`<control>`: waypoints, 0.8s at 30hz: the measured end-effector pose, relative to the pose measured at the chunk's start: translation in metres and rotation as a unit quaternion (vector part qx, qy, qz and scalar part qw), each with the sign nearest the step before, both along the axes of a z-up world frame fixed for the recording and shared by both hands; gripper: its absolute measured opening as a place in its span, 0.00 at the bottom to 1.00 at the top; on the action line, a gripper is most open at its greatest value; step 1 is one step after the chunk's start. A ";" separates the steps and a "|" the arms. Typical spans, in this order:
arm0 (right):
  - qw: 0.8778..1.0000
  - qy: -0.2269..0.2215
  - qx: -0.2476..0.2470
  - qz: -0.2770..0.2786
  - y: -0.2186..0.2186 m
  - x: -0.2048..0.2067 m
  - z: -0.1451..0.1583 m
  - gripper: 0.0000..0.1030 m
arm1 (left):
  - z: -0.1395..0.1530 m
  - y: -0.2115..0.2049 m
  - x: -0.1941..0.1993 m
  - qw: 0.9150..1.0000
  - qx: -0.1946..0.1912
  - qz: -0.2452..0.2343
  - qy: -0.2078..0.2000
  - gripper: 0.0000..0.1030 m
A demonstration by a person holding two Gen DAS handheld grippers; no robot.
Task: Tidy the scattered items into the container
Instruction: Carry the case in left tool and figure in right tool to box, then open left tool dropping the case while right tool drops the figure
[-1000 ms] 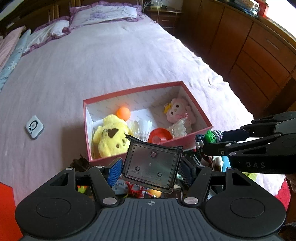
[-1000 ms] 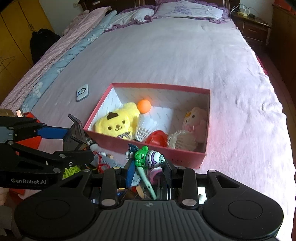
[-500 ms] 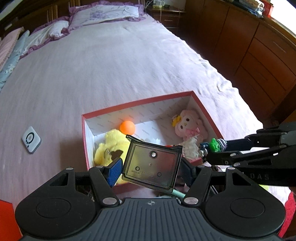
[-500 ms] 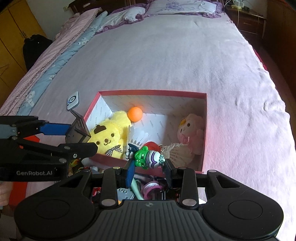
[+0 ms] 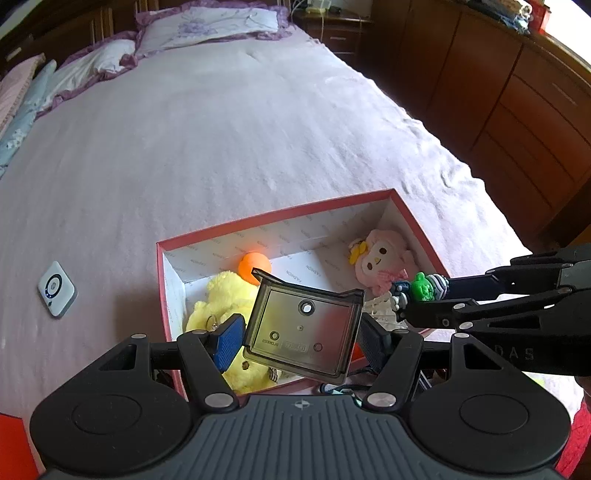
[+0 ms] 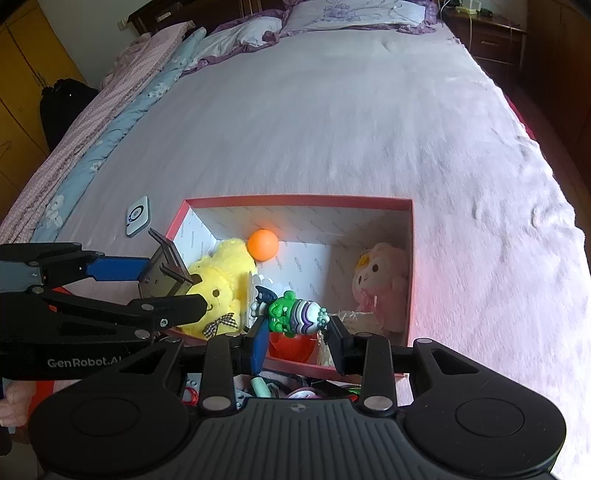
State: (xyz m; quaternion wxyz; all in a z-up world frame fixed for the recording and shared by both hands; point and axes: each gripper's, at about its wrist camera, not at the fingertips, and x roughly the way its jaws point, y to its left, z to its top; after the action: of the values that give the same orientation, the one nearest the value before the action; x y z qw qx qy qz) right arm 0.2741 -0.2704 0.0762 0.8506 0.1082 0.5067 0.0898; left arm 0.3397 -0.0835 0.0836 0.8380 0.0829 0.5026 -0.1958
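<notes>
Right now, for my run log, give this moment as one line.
left hand-held gripper: shut on smoky plastic cover | right hand-held gripper: shut on green toy | both over red box

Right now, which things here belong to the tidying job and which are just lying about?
Job:
- red box
- smoky plastic case in the left hand-held gripper
- green toy figure in the right hand-held gripper
- yellow plush, pink plush, orange ball, already boxed

Lying about:
- white square device
- pillows
</notes>
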 end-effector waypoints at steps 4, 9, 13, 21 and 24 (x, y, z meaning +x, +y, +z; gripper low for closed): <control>1.000 0.002 0.003 -0.005 -0.001 0.003 -0.001 0.35 | -0.002 -0.001 0.003 1.000 0.005 0.002 0.000 0.63; 1.000 0.005 0.005 -0.011 -0.001 0.006 -0.001 0.35 | -0.001 -0.002 0.009 1.000 0.009 0.004 -0.001 0.59; 1.000 0.004 0.003 -0.014 -0.002 0.009 -0.001 0.35 | 0.000 -0.003 0.014 1.000 0.010 0.005 -0.005 0.59; 1.000 0.005 0.005 -0.025 -0.007 0.013 0.000 0.40 | -0.003 -0.001 0.016 1.000 0.020 0.015 0.005 0.60; 1.000 0.006 0.001 -0.026 -0.007 0.011 0.000 0.44 | -0.005 0.001 0.012 0.999 0.023 0.020 0.011 0.63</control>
State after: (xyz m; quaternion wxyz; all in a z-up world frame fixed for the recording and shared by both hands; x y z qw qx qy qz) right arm 0.2856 -0.2777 0.0764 0.8497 0.1229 0.5083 0.0675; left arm 0.3521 -0.0827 0.0790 0.8342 0.0904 0.5175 -0.1679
